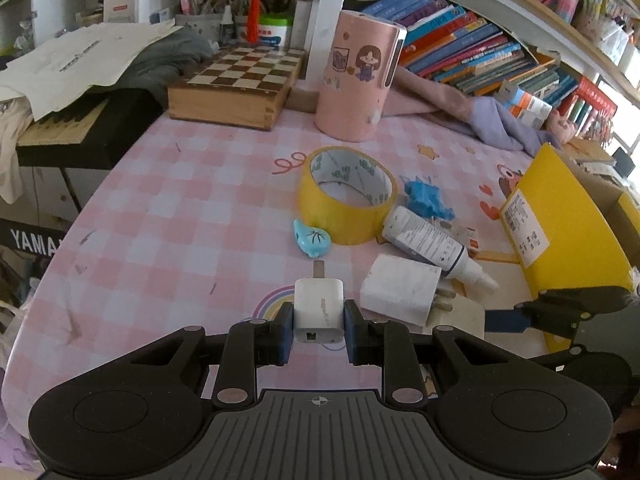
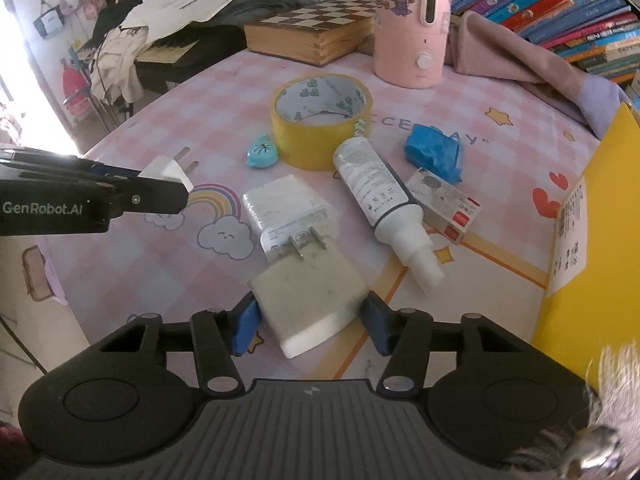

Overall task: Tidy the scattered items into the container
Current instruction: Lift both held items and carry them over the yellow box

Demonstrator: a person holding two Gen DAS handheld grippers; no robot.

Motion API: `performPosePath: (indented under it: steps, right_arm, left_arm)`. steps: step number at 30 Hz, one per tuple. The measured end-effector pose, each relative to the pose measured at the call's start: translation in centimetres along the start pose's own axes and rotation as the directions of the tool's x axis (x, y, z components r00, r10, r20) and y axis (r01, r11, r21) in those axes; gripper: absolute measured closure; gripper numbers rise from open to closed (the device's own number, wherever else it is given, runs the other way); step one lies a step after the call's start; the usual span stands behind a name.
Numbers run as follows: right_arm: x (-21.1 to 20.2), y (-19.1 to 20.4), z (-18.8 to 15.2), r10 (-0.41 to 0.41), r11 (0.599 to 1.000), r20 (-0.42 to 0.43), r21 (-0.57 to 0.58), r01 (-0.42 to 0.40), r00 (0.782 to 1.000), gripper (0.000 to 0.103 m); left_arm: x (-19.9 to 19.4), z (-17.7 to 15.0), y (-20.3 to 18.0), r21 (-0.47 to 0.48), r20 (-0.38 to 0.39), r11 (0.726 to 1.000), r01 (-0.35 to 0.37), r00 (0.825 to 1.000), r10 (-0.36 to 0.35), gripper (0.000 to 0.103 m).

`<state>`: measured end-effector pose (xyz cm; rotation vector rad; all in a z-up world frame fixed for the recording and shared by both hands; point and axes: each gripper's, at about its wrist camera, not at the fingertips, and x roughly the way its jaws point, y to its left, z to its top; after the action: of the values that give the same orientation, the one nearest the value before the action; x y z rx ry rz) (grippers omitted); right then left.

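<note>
Right gripper [image 2: 308, 320]: tilted down, jaws either side of the block [image 2: 310, 300] – pads at its edges, apparently gripping.
Left gripper [image 1: 319, 314]: angled down, clamped on the plug [image 1: 319, 306], prongs forward – clear of the mat.
Charger [image 2: 286, 210], bottle [image 2: 376, 184], tape [image 2: 320, 120]: scattered.
Container [image 2: 588, 264]: yellow, right – likely the destination.

Glossy yellow tape roll [image 2: 321, 122] and smooth white plastic chargers [image 2: 289, 216] lie on a matt, printed pink-check tablecloth [image 1: 180, 216], near a varnished wooden chessboard box [image 1: 234, 88] and soft cloth [image 2: 524, 60].
</note>
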<state>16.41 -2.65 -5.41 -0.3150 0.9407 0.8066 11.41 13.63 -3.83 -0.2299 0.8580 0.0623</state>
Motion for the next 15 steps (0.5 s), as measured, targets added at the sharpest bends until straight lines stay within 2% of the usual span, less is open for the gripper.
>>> performPosePath:
  steps: [7,15]
  right_arm:
    - [-1.3,0.4,-0.5,-0.056,0.998,0.016,0.029,0.056,0.998,0.058]
    - [-4.2,0.8,-0.5,-0.132,0.990,0.095,0.067,0.126,0.987,0.059]
  left_arm:
    - [-1.9,-0.1,0.2,-0.003,0.041,1.000,0.015,0.999,-0.015,0.079]
    - [-5.2,-0.9,0.2,0.003,0.111,1.000,0.031,0.993,-0.031,0.079]
